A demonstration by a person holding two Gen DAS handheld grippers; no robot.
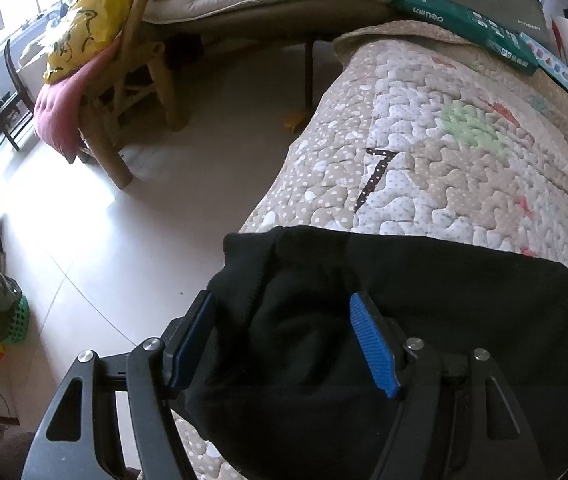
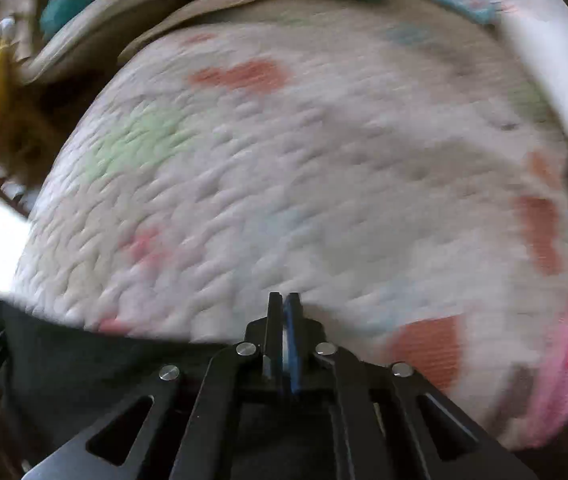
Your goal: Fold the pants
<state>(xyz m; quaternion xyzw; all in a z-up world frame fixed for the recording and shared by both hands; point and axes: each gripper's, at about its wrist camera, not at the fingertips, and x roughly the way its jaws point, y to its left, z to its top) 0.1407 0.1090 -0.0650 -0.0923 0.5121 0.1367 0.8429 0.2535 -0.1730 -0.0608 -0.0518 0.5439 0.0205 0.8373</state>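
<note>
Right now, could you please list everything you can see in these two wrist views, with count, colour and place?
pants: one, black, bunched at the quilt's near edge.
quilt: one, beige and white with coloured patches, covering the sofa or bed.
green box: one, at the quilt's far end.
yellow bag: one, on the wooden chair.
pink cushion: one, on the chair seat.
wooden chair: one, tan, on the floor to the left.
green basket: one, on the floor at far left.
left gripper: black with blue pads, open around a pants fold.
right gripper: black, shut; view blurred, no cloth visible between the fingers.
</note>
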